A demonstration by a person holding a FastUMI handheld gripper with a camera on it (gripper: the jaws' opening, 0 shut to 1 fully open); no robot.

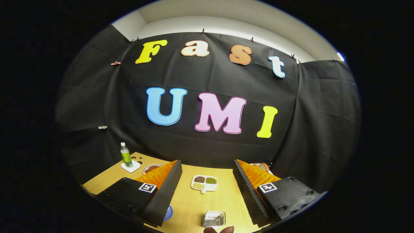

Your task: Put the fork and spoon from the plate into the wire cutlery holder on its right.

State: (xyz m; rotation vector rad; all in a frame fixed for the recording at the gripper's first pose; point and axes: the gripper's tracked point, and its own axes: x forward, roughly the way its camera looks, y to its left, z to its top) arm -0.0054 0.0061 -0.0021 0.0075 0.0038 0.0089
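Wooden table (194, 202): gripper (205, 189) fingers apart, empty; wire cutlery holder (213, 219) lies between them at 6 o'clock, plate edge (168, 212) at 7 o'clock

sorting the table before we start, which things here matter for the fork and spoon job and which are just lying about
For the job:
- wire cutlery holder, between the open fingers
- blue plate, its edge beside one finger
- tool, holding nothing

Lying about:
- divided dish of beans
- green bottle on a coaster
- plate of reddish food
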